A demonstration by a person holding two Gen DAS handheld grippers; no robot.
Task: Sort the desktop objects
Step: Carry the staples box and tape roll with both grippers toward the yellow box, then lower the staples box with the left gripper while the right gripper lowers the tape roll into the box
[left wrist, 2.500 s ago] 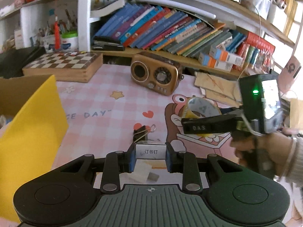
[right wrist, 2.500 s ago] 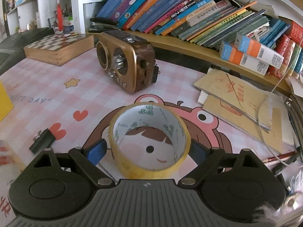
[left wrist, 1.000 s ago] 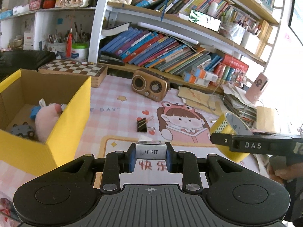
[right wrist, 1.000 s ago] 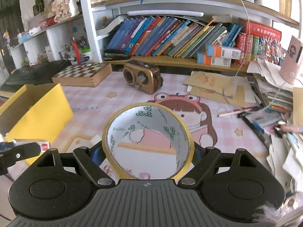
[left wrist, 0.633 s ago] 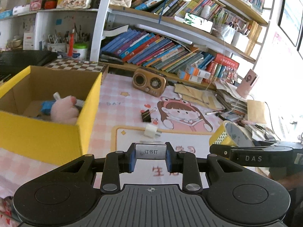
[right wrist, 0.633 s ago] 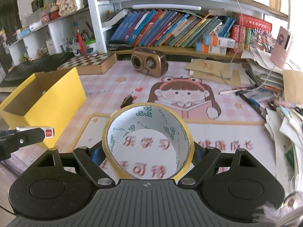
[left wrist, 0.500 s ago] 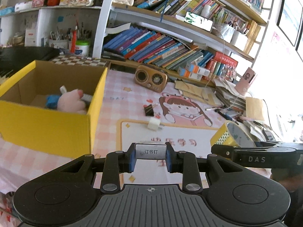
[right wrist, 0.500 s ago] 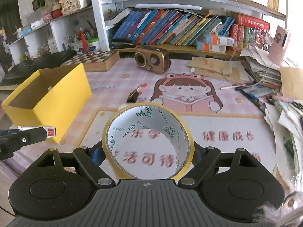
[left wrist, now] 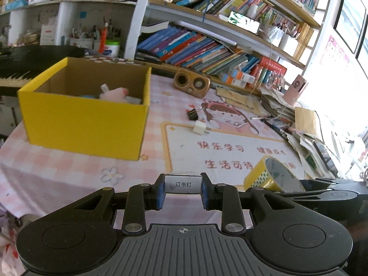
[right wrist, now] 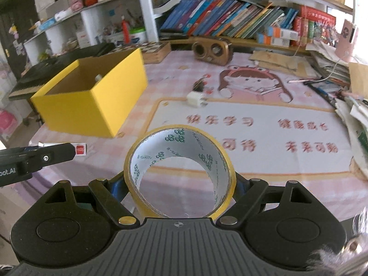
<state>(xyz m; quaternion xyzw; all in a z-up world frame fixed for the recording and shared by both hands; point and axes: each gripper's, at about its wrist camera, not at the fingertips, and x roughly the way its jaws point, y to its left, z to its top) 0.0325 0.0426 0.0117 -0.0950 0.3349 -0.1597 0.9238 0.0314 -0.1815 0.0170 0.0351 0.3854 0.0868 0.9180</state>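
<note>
My left gripper is shut on a small white staple box, held above the near edge of the pink desk mat. My right gripper is shut on a yellow tape roll, also in the air over the mat's near edge. The roll shows at the right of the left wrist view, the staple box at the left of the right wrist view. An open yellow cardboard box stands on the desk to the left, with a pink plush toy inside.
A black binder clip and a white plug adapter lie mid-mat. A brown radio stands at the back before shelves of books. Piled papers and pens crowd the right side. A chessboard box sits behind the yellow box.
Both grippers have drawn back from the desk toward its near edge, still holding the staple box and tape roll. The yellow box now lies further ahead and its front wall shows fully.
</note>
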